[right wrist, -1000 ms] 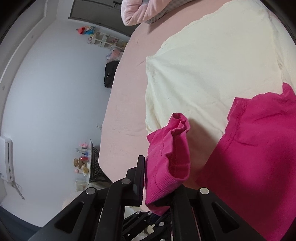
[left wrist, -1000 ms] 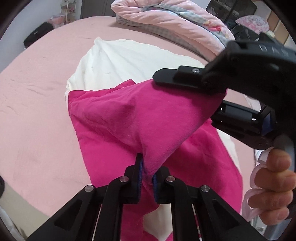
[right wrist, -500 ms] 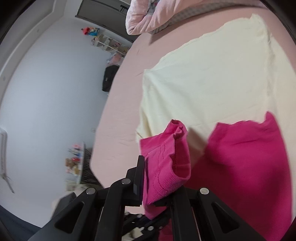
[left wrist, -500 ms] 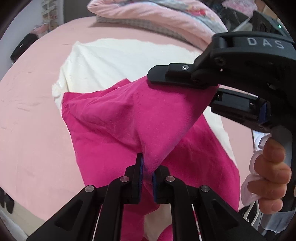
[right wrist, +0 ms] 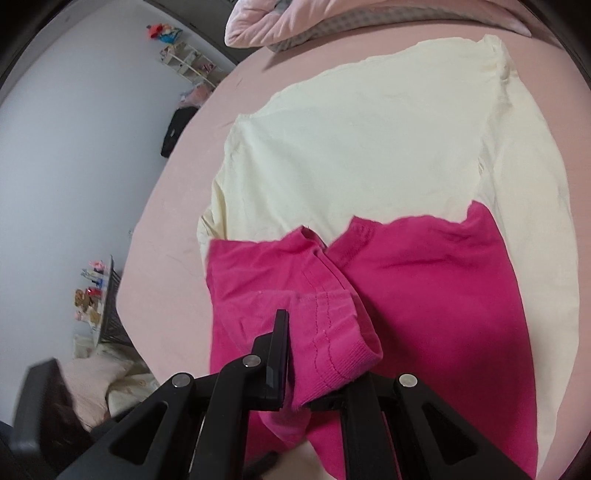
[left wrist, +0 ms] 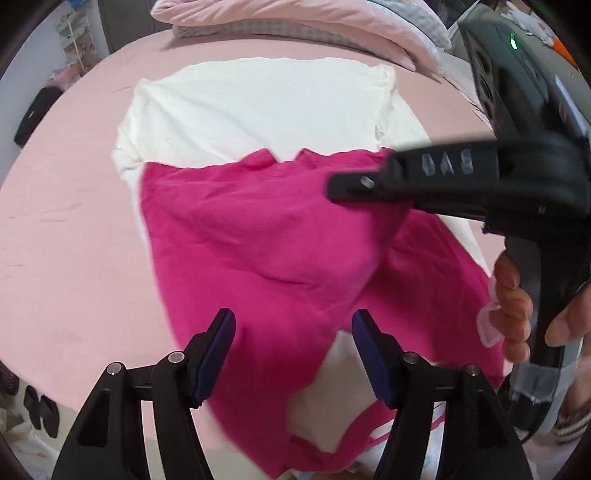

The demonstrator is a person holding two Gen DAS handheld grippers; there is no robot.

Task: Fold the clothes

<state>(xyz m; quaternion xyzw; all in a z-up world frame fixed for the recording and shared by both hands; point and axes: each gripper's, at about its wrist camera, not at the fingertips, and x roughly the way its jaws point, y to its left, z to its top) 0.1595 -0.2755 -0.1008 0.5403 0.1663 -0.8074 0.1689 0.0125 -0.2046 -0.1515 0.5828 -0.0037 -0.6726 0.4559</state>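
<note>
A hot-pink garment [left wrist: 266, 251] lies on a cream garment [left wrist: 258, 110] spread on the pink bed. My left gripper [left wrist: 293, 354] is open and empty just above the pink cloth's near part. My right gripper [right wrist: 314, 373] is shut on a ribbed hem of the pink garment [right wrist: 424, 295], holding that fold low over the rest of it. In the left wrist view the right gripper [left wrist: 354, 188] reaches in from the right, over the pink cloth. The cream garment [right wrist: 369, 140] extends beyond it.
The pink bed sheet [left wrist: 66, 229] surrounds the clothes. A folded pink and grey quilt [left wrist: 295, 18] lies at the far end. A black bag [right wrist: 177, 129] sits at the bed's left edge. Shelves and a wire basket [right wrist: 110, 306] stand by the wall.
My left gripper has opened and let go of the pink cloth. The cloth has dropped flatter onto the cream garment. My right gripper has lowered with its fold, further over the garment.
</note>
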